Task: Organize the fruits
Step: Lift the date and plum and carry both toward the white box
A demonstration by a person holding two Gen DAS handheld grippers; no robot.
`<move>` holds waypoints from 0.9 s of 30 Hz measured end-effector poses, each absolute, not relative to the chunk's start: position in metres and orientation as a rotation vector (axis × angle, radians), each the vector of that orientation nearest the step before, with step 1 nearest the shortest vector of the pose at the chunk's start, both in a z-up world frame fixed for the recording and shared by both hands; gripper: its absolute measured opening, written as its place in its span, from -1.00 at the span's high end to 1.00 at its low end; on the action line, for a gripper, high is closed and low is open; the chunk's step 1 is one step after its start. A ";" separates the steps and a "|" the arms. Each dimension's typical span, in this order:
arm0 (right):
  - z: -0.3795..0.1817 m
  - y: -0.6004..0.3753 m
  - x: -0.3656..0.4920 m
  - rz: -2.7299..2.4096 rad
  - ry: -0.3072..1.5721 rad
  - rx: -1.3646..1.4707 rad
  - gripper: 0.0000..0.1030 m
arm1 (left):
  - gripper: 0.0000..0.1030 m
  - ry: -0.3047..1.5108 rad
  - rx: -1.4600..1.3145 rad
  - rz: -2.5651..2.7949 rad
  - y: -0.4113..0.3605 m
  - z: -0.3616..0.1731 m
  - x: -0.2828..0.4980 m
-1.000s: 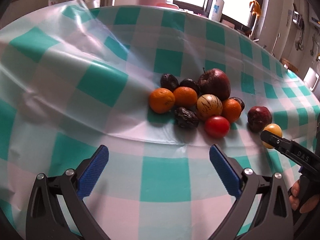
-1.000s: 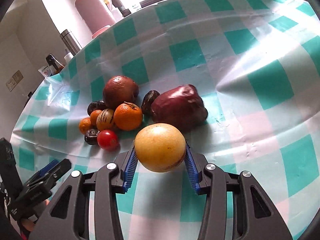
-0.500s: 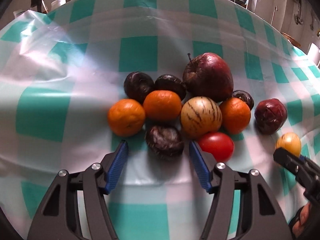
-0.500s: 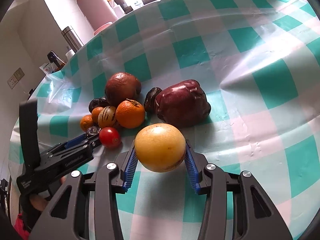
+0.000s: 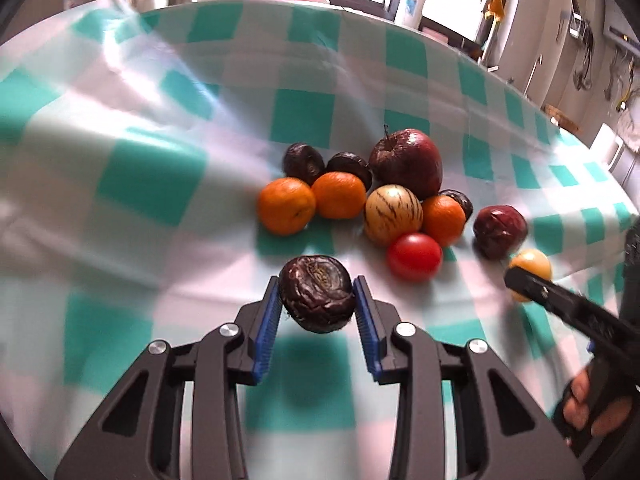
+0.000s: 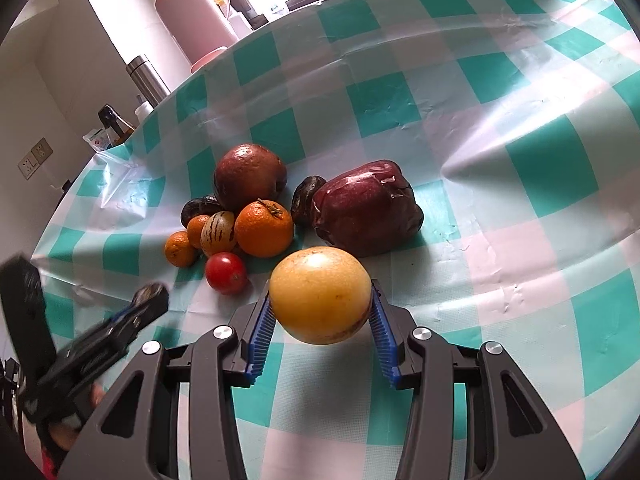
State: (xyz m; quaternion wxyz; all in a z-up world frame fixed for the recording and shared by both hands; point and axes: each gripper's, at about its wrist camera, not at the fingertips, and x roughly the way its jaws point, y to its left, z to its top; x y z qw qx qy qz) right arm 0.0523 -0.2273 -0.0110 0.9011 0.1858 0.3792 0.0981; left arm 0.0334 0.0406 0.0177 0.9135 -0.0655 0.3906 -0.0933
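Note:
My left gripper [image 5: 316, 300] is shut on a dark wrinkled passion fruit [image 5: 317, 293], held just in front of the fruit pile. The pile on the checked tablecloth holds a red apple [image 5: 406, 162], oranges [image 5: 286, 205], a striped yellow fruit [image 5: 393, 214], a red tomato [image 5: 414, 257] and dark passion fruits [image 5: 304, 162]. My right gripper [image 6: 320, 312] is shut on a yellow round fruit [image 6: 320, 294], near a large dark red fruit [image 6: 366, 208]. The right gripper also shows at the right of the left wrist view [image 5: 532, 282].
The teal and white checked tablecloth [image 6: 520, 160] is wrinkled and glossy. A pink thermos [image 6: 188, 20] and a steel flask [image 6: 146, 80] stand beyond the table's far edge. A white bottle [image 5: 412, 2] stands on the window sill.
My left gripper has closed on the dark passion fruit at the pile's front and drawn it back from the pile. The right gripper holds the yellow fruit as before.

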 end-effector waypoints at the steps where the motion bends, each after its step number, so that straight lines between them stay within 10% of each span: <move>1: -0.011 -0.227 0.052 0.203 0.784 0.386 0.12 | 0.29 0.804 -0.147 -0.192 0.042 0.018 0.028; 27: -0.014 -0.229 -0.059 0.324 0.840 0.501 0.12 | 0.29 0.780 -0.248 -0.312 0.053 0.027 -0.053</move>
